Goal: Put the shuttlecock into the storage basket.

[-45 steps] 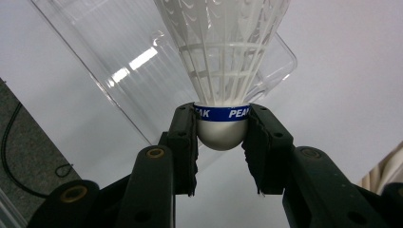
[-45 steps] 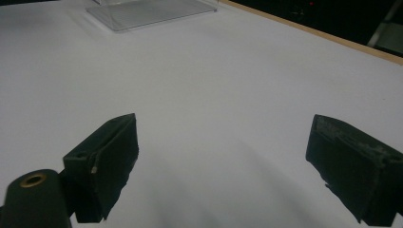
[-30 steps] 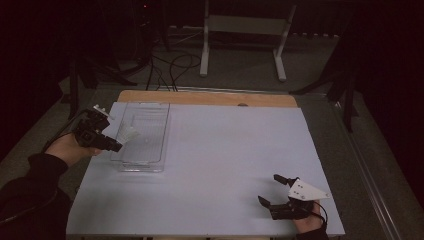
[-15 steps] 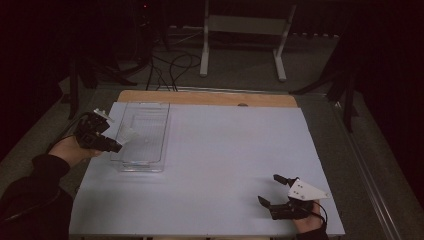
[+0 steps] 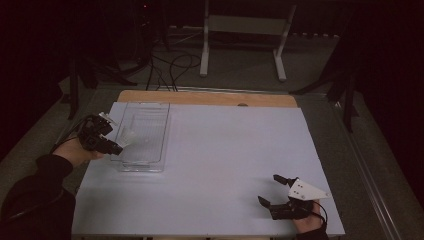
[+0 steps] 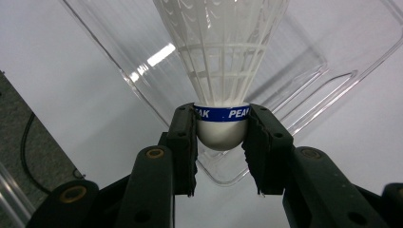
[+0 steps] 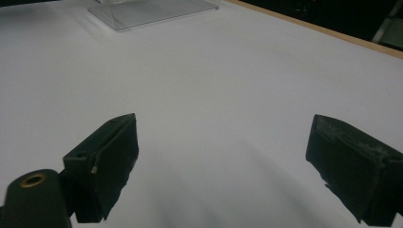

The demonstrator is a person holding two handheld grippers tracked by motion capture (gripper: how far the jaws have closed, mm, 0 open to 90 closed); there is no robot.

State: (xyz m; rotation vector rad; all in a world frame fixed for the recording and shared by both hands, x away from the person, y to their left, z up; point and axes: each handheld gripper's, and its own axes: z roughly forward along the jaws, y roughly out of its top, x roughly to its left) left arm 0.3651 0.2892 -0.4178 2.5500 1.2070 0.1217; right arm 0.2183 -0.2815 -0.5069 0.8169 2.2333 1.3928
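Shuttlecock [image 6: 222, 71] clamped by its cork in left gripper [image 6: 221, 142] jaws, long axis toward 12 o'clock, skirt leading over clear tray [image 5: 142, 135] at surface's [image 5: 225, 150] 9 o'clock, right gripper [image 5: 274, 190] jaws wide, holding nothing.

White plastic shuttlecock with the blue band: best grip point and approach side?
Grip the white plastic shuttlecock at its rounded cork base, across the blue band, coming from the base end opposite the skirt. The base is solid and narrow enough for the pads; the mesh skirt flares and would likely crush. The left hand-held gripper holds it that way above the clear plastic tray.
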